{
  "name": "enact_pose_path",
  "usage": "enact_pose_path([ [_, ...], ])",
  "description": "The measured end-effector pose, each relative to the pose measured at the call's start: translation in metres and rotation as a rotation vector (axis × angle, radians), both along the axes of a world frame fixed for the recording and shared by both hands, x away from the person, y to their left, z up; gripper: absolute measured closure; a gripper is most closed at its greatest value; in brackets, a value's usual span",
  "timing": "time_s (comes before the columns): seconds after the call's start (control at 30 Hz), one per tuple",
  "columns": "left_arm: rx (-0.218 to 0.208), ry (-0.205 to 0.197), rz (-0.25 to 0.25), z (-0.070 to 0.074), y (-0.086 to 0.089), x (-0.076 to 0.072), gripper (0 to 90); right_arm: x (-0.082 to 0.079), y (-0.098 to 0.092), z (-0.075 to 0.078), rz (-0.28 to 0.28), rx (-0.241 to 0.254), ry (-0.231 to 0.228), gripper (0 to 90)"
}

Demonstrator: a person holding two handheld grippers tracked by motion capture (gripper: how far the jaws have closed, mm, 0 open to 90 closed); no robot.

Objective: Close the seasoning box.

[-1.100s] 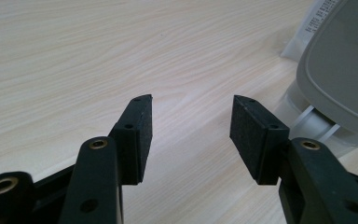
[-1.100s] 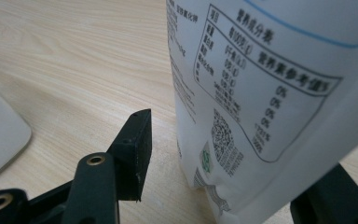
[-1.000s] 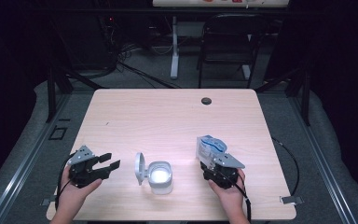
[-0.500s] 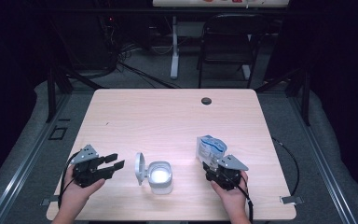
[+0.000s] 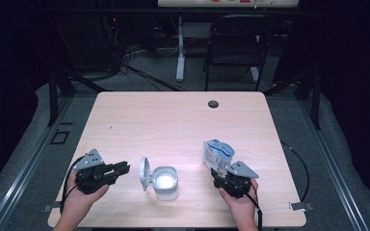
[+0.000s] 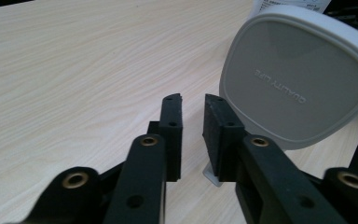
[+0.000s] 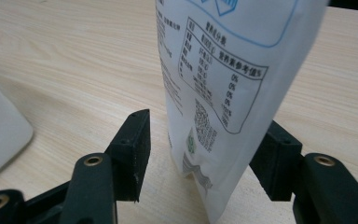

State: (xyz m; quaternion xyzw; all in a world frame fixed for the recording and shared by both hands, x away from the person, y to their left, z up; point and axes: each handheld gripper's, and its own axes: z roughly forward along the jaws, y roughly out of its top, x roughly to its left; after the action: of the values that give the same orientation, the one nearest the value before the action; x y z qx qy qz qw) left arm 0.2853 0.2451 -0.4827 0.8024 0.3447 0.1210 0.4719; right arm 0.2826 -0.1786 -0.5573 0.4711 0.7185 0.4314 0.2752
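Looking down from the high view, the bench (image 5: 173, 120) carries a small white container (image 5: 165, 182) with its hinged lid (image 5: 145, 173) standing up at its left side, near the front edge and between the two hands. The left hand-held gripper (image 5: 123, 168) lies level just left of that lid, apart from it, while the right hand-held gripper (image 5: 220, 172) holds a white and blue pouch (image 5: 217, 153) upright, right of the container and a little apart from it. My reading is that the pouch is being readied for emptying into the open container, and the next move calls for carrying it over the opening and tipping it while the other hand steadies the box or its lid. Turning to the left gripper view, the left hand-held gripper (image 6: 192, 114) has just been closing its jaws, which now stand close together with a narrow gap and nothing between them; the lid (image 6: 298, 74) rises just beyond on the right, with "QUALITY LIFE" embossed on it. Moving to the right gripper view, the right hand-held gripper (image 7: 205, 140) has its jaws wide around the lower part of the pouch (image 7: 228, 79); the right jaw sits against it, the left jaw shows a gap, so I cannot tell how firmly it is pinched. The pouch bears a nutrition table in Chinese with percent figures, and a QR code.
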Motion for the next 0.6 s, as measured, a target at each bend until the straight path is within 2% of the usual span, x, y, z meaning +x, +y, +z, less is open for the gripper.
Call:
enact_pose_path([
  [0.07,-0.008,-0.004,-0.01,0.003,0.0,-0.001,85.5,-0.004,-0.001,0.004,-0.003,-0.006,0.007,43.2],
  [0.13,0.001,-0.004,-0.018,0.005,-0.001,-0.002,88.8,-0.009,-0.004,0.005,-0.007,0.0,0.012,43.1],
  [0.17,-0.01,-0.009,-0.022,0.005,-0.002,-0.002,90.0,-0.011,-0.006,0.005,-0.007,0.004,0.016,43.1],
  [0.3,0.008,-0.02,-0.04,0.006,-0.006,-0.004,90.0,-0.018,-0.01,0.005,0.001,-0.03,0.034,43.0],
  [0.5,0.009,-0.022,-0.063,0.007,-0.012,-0.006,90.0,-0.025,-0.01,0.009,0.011,-0.008,0.011,42.1],
  [0.6,0.02,-0.019,-0.068,0.007,-0.014,-0.007,90.0,-0.027,-0.008,0.008,0.019,-0.02,0.005,42.0],
])
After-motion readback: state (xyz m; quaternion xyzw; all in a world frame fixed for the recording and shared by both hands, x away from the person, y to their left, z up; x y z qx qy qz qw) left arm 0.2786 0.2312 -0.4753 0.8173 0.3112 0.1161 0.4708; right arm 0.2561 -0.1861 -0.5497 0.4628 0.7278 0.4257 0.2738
